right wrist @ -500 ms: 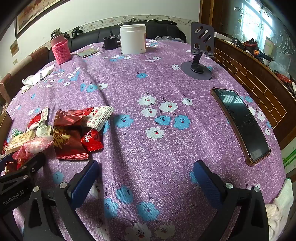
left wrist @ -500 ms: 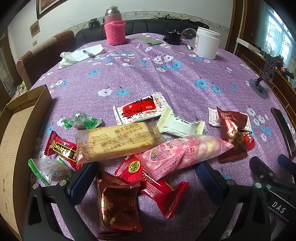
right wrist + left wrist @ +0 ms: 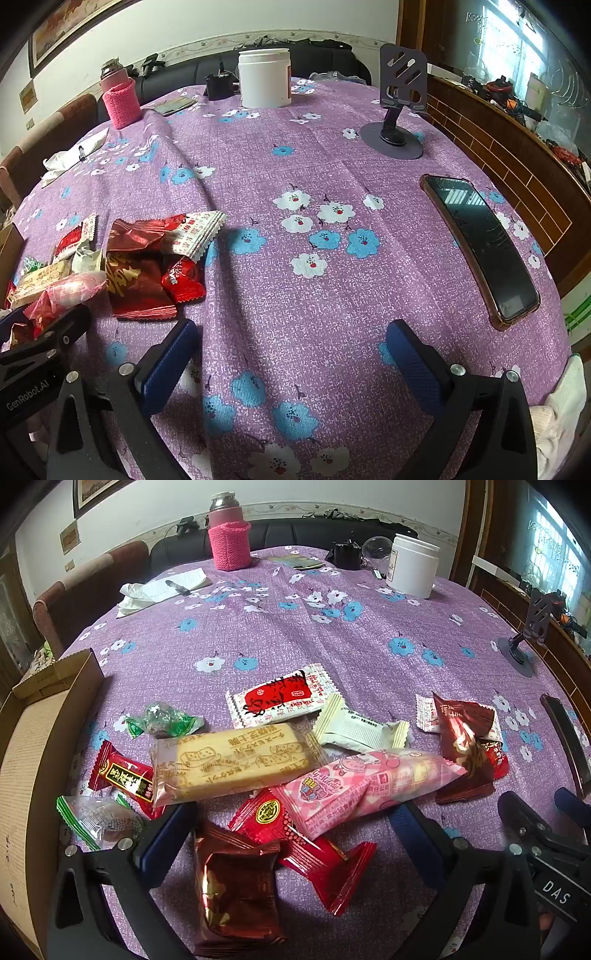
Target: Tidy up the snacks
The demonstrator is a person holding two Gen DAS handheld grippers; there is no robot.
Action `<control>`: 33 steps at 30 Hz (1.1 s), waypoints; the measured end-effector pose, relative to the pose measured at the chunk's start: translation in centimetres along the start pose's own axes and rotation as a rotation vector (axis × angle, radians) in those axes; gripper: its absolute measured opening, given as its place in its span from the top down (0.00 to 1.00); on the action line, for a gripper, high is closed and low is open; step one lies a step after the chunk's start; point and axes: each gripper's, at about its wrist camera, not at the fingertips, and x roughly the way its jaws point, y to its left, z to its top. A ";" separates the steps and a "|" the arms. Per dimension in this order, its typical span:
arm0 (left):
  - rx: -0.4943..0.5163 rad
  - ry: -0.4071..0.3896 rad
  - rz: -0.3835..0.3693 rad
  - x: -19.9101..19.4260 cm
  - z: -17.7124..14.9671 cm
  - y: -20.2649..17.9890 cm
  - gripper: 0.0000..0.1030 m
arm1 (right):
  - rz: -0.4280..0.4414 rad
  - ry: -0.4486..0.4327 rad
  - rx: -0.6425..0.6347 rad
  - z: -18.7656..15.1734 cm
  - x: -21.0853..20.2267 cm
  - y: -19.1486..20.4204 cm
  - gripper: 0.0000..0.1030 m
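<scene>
Several wrapped snacks lie in a loose pile on the purple flowered tablecloth. In the left wrist view I see a tan biscuit pack [image 3: 232, 762], a pink pack [image 3: 365, 786], a red pack [image 3: 306, 849], a dark brown foil pack [image 3: 232, 890] and a white-and-red pack [image 3: 280, 698]. My left gripper [image 3: 291, 827] is open, low over the near packs, with the brown foil and red packs between its fingers. My right gripper [image 3: 291, 347] is open and empty over bare cloth, to the right of the pile [image 3: 140, 266].
An open cardboard box [image 3: 33, 760] stands at the left table edge. A phone [image 3: 480, 243] lies at the right, a phone stand [image 3: 395, 140] behind it. A white jar [image 3: 264, 77], a pink-sleeved flask [image 3: 229, 539] and paper with a pen [image 3: 166, 589] are at the back.
</scene>
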 end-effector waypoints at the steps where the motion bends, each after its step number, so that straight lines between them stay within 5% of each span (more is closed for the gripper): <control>1: 0.000 0.000 0.000 0.0 0.0 0.0 0.00 | 0.000 0.000 0.000 0.0 0.0 0.0 0.01; 28: 0.099 0.066 -0.081 -1.5 -1.3 0.2 0.03 | 0.000 0.000 0.001 0.0 -0.1 0.0 0.01; 33: 0.065 -0.008 -0.144 -5.4 -2.3 2.2 0.11 | 0.003 0.002 -0.002 -0.1 -0.2 0.0 0.01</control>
